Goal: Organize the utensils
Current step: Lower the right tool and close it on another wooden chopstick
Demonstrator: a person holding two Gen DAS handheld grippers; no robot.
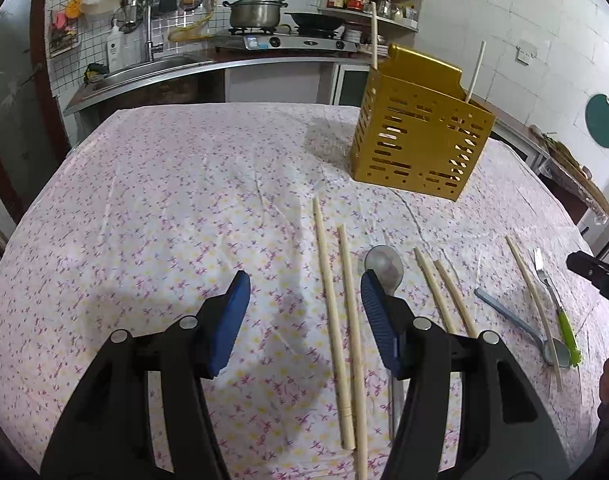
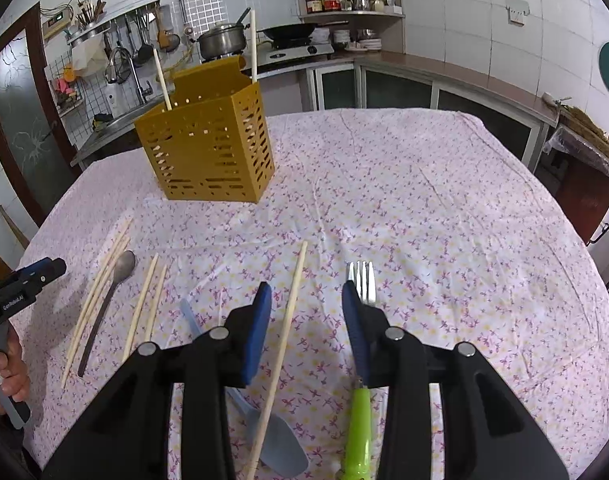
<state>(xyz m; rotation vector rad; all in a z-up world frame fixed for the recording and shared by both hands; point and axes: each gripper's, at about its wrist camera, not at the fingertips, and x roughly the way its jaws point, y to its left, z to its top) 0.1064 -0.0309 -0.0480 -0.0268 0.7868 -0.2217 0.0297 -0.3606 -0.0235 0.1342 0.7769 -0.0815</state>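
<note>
Here, gold slotted holder (image 1: 420,136) w/ 2 chopsticks upright; both grippers' fingers apart, gripping nothing.

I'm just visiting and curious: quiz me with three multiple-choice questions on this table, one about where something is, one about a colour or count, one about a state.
1. Where does the gold holder stand?
A. on the flowered tablecloth
B. on the stove
C. in the sink

2. What colour is the fork's handle?
A. red
B. green
C. black

3. How are the right tongs?
A. shut on a spoon
B. shut on a chopstick
C. open, gripping nothing

Answers: 1 A, the holder sits on the tablecloth. 2 B, bright green below the metal tines. 3 C, the blue pads stand apart with a chopstick lying loose beneath.
</note>
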